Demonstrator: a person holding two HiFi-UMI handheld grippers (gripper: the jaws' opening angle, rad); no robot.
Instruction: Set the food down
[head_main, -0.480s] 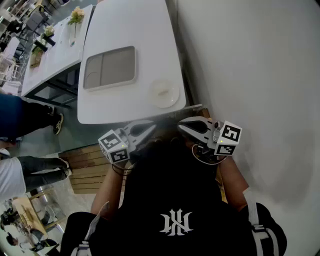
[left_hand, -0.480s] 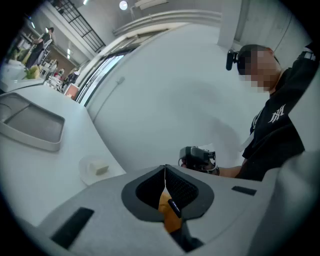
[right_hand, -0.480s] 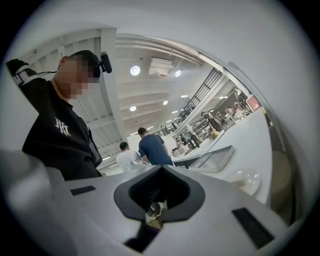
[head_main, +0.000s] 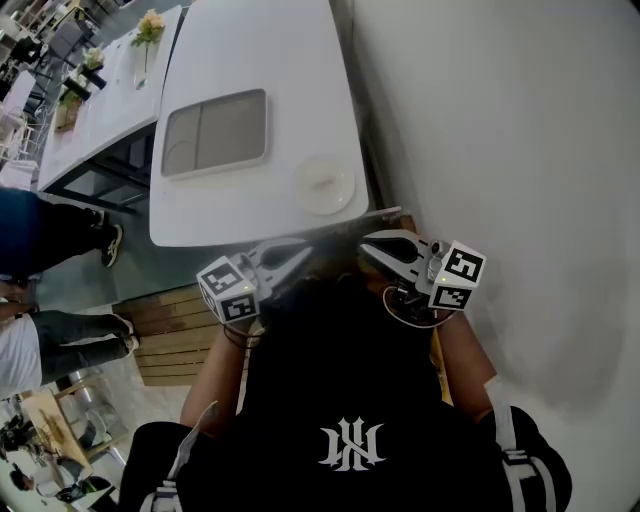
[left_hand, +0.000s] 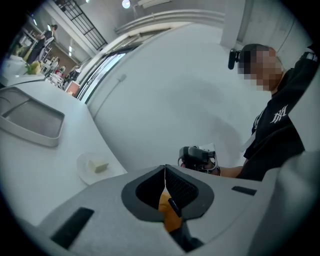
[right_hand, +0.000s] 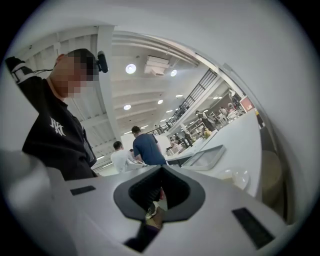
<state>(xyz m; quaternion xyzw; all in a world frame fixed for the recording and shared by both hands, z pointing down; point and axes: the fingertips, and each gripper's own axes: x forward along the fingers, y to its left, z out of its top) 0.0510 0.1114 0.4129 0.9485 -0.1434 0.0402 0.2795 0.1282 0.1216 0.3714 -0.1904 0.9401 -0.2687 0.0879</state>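
Food (left_hand: 100, 166), a pale block, sits on a small white plate (left_hand: 84, 169) near the table's (head_main: 260, 60) near edge. The left gripper view shows it plainly, but the head view shows little more than the plate. Left gripper (head_main: 300, 258) and right gripper (head_main: 366, 246) hover at the person's chest, jaws pressed together, empty. A grey tray (head_main: 215, 132) lies farther along; a white wall (head_main: 500, 120) runs alongside.

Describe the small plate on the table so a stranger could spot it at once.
Start at the long white table beside the pale wall. At its near end, on the wall side, sits a small round white plate, just right of the grey rectangular tray. Unlike that empty tray, it carries one pale block of food.
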